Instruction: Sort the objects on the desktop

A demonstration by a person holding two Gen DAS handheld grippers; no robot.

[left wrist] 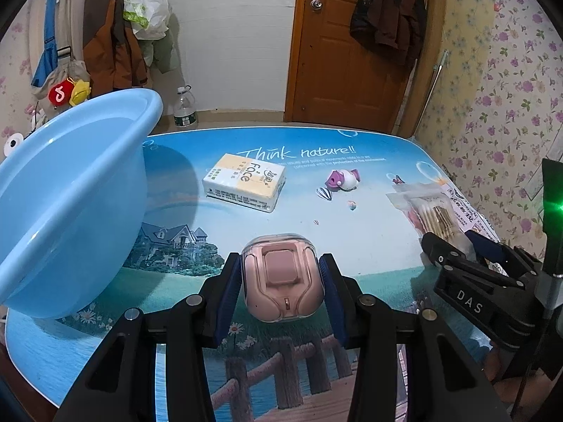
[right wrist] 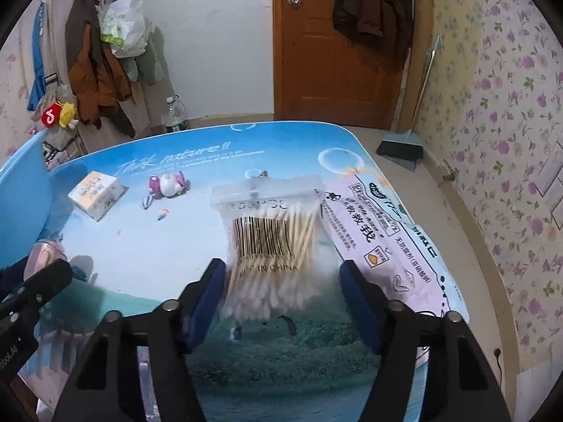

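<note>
My left gripper (left wrist: 283,274) is shut on a pink earbud case (left wrist: 283,277) with a clear shell, held just above the table. My right gripper (right wrist: 283,281) is open, its fingers on either side of a clear bag of cotton swabs (right wrist: 271,242) that lies on the table; the left pad is near the bag, the right pad stands apart. The right gripper also shows in the left wrist view (left wrist: 468,246), over the swab bag (left wrist: 429,211). A tissue pack (left wrist: 244,181) and a small purple-and-white toy (left wrist: 343,179) lie farther back.
A light blue plastic basin (left wrist: 70,204) sits tilted at the table's left side. A pale purple printed packet (right wrist: 383,242) lies right of the swabs near the table's right edge. The table (left wrist: 316,235) has a printed scenery cover. A door and a broom stand beyond.
</note>
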